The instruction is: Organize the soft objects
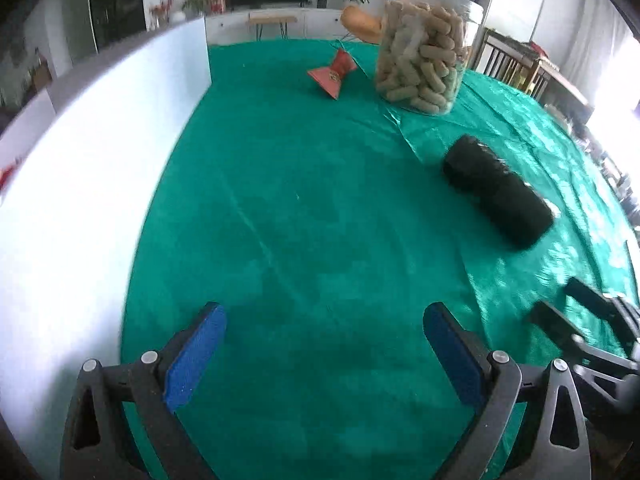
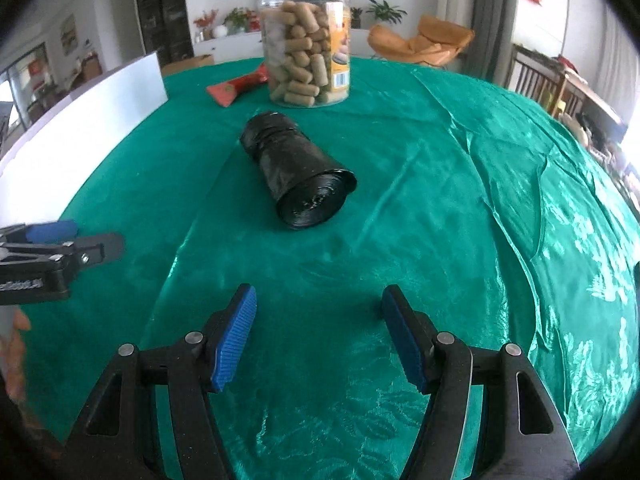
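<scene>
A black roll of plastic bags (image 2: 296, 172) lies on its side on the green tablecloth (image 2: 400, 240); it also shows in the left wrist view (image 1: 496, 192) at the right. A red packet (image 1: 333, 73) lies farther back, also seen in the right wrist view (image 2: 236, 89). My right gripper (image 2: 319, 328) is open and empty, short of the roll. My left gripper (image 1: 322, 344) is open and empty over bare cloth, left of the roll. Each gripper shows in the other's view: the right one (image 1: 576, 312), the left one (image 2: 68, 240).
A clear jar of tan cylinders (image 2: 306, 46) stands behind the roll, also in the left wrist view (image 1: 424, 52). A white board (image 1: 80, 184) stands along the table's left side. Chairs and room furniture lie beyond the table.
</scene>
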`<state>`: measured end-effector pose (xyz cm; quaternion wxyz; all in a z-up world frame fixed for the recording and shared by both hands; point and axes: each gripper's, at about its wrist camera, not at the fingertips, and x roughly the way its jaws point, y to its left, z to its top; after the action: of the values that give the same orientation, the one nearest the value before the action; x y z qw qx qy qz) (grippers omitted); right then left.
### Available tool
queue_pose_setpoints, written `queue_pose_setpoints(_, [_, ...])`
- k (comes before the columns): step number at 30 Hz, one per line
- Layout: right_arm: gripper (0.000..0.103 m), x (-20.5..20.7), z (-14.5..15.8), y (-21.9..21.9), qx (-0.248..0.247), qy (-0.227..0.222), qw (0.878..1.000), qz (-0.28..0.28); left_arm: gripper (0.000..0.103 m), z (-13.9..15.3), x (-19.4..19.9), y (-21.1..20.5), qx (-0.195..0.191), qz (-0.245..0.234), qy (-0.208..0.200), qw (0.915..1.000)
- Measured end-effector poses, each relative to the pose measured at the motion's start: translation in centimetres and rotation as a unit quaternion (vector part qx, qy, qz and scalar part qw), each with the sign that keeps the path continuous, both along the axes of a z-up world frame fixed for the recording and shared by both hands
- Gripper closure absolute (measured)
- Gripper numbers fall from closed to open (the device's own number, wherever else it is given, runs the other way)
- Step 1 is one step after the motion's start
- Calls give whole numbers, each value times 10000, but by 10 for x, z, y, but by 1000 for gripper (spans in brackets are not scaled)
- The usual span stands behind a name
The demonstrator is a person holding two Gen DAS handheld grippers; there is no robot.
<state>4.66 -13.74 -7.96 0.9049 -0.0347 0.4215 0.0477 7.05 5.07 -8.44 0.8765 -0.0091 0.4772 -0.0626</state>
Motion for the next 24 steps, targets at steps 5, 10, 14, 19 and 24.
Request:
queue_pose_setpoints(5, [30, 0, -2, 2, -30, -10, 10000, 34, 4, -8, 21, 2, 327, -23, -91, 9994])
queue_pose_setpoints(10, [30, 0, -3, 3, 8, -14, 10000, 70, 0, -12, 26, 8, 314, -98, -254, 9991])
queue_pose_setpoints(14, [30, 0, -1, -4, 216, 19, 9998, 6, 0, -11, 25, 9, 299, -92, -312, 9990])
queue_pose_setpoints(19, [30, 2, 2, -21, 632, 23, 9977, -230, 0, -10, 25, 9, 307, -81, -318, 9990])
queue_pose_setpoints(24, [30, -11, 30, -18, 449, -516, 9973, -259, 0, -10, 25, 9, 308, -83, -317, 9990])
